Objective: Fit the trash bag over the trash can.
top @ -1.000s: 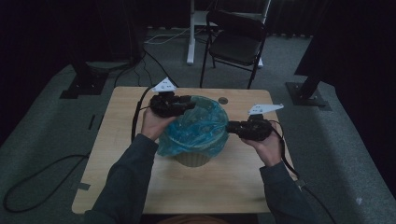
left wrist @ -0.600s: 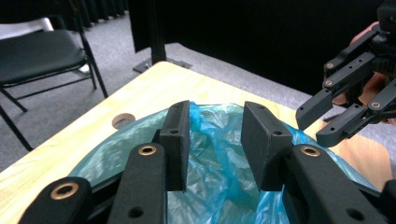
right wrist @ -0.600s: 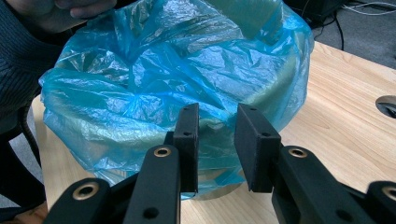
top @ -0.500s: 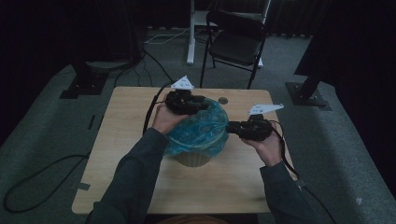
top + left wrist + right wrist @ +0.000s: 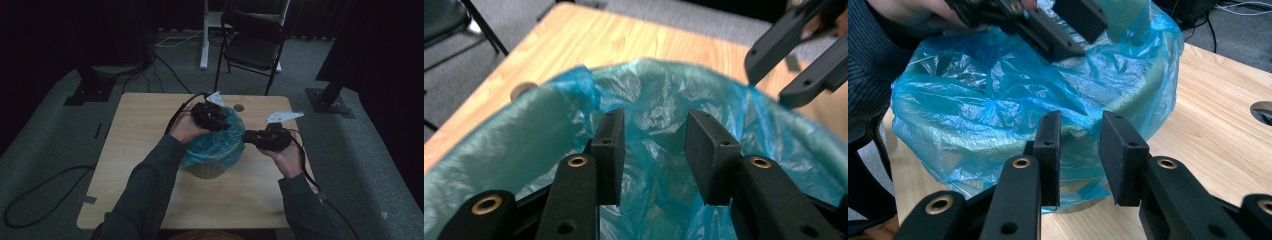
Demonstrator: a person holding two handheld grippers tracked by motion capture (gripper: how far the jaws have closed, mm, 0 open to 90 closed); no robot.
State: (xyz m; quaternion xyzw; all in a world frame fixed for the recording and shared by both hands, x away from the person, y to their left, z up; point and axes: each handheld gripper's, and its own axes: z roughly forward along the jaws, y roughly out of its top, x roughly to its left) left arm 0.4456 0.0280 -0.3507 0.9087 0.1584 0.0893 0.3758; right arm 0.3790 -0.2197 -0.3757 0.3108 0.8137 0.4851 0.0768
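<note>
With the bag-lined bin (image 5: 210, 155) at table centre, the left gripper (image 5: 654, 145), jaws spread over its 12 o'clock rim, should pinch the blue bag (image 5: 1013, 95) squarely while the right gripper (image 5: 1078, 150), also spread, steadies at 3 o'clock.

The left gripper (image 5: 223, 120) has swung from the near-left rim of the blue bag (image 5: 215, 145) across to its far side, jaws now parted over the bag's open mouth.
</note>
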